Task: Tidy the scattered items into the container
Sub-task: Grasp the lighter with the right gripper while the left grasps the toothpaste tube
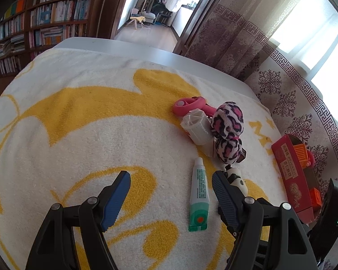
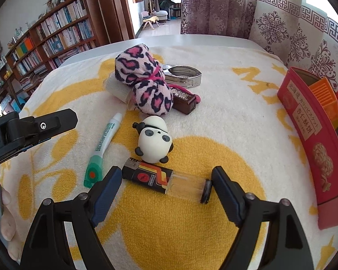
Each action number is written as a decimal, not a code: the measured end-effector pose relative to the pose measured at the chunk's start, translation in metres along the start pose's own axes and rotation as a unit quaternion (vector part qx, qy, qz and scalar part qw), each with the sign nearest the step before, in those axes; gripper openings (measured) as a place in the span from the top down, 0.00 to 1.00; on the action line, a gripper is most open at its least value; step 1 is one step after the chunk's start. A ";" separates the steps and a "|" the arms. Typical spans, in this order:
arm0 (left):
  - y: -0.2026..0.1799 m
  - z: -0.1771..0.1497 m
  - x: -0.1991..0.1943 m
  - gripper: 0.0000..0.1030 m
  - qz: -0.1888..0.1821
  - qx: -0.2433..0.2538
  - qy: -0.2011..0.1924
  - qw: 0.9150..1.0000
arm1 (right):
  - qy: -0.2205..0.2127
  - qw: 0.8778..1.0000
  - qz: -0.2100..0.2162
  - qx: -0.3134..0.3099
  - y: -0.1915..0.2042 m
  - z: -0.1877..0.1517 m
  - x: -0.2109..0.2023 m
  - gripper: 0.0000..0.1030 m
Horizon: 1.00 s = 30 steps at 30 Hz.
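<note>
Meanwhile, both claws hovered over a desk draped in a white-and-yellow terry towel (image 2: 225,85). The right claw (image 2: 165,183) stood spread, its dark ribbed fingers on either side of a lighter with a black-and-orange label and clear body (image 2: 166,182). The lighter lay flat on the towel between the fingers, its black end cap just beside the right finger and its metal head near the left one; whether either pad touched it could not be told, and nothing was pinched.

The left claw (image 1: 171,185) was also spread and empty, above bare towel. A white-and-green ointment tube (image 1: 199,193) lay between its fingers, closer to the right one, with the white cap pointing away from the camera.

Just beyond the lighter sat a small white-and-black panda figurine (image 2: 153,141). Farther back lay a pink, black and white leopard-print plush bundle tied with a pink cord (image 2: 142,81), with a shiny metal clip-like object (image 2: 184,74) and a small dark brown box (image 2: 183,100) beside it. From the left wrist view a pink plastic ring-handled tool (image 1: 189,104) and a clear plastic packet (image 1: 197,127) rested against the plush.

At the right edge of the towel stood the red rectangular cardboard box (image 2: 313,135), open at the top, holding an orange ribbed plastic piece (image 2: 323,94).
</note>
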<state>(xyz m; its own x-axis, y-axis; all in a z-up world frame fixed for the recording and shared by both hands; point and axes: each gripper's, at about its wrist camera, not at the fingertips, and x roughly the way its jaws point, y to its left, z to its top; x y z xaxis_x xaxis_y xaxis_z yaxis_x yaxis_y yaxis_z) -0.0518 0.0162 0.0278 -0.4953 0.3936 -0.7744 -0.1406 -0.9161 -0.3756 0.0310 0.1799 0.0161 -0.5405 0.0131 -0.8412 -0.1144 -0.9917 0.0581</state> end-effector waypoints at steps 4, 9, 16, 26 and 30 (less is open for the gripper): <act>0.000 -0.001 0.000 0.26 0.000 0.000 0.000 1.000 | -0.003 0.999 -0.037 -0.017 0.010 -0.001 0.006 0.13; 0.000 -0.002 0.002 0.26 0.000 0.001 0.002 1.000 | -0.011 0.999 -0.022 -0.027 0.003 -0.005 0.002 0.17; -0.015 -0.009 0.011 0.26 0.011 0.040 0.009 0.999 | -0.023 0.999 -0.007 -0.036 -0.023 -0.018 -0.016 0.56; -0.039 -0.011 0.039 0.26 0.056 0.097 0.023 0.993 | -0.039 0.998 0.043 -0.008 -0.041 -0.028 -0.031 0.21; -0.046 -0.011 0.045 0.50 0.082 0.123 0.015 0.989 | -0.038 0.998 0.057 0.010 -0.053 -0.029 -0.034 0.21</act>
<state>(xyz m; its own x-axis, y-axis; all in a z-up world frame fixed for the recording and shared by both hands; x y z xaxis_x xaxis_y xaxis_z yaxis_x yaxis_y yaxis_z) -0.0582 0.0765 0.0048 -0.5038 0.2365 -0.8308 -0.2672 -0.9573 -0.1105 0.0798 0.2282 0.0255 -0.6126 -0.0892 -0.7854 -0.0651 -0.9845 0.1626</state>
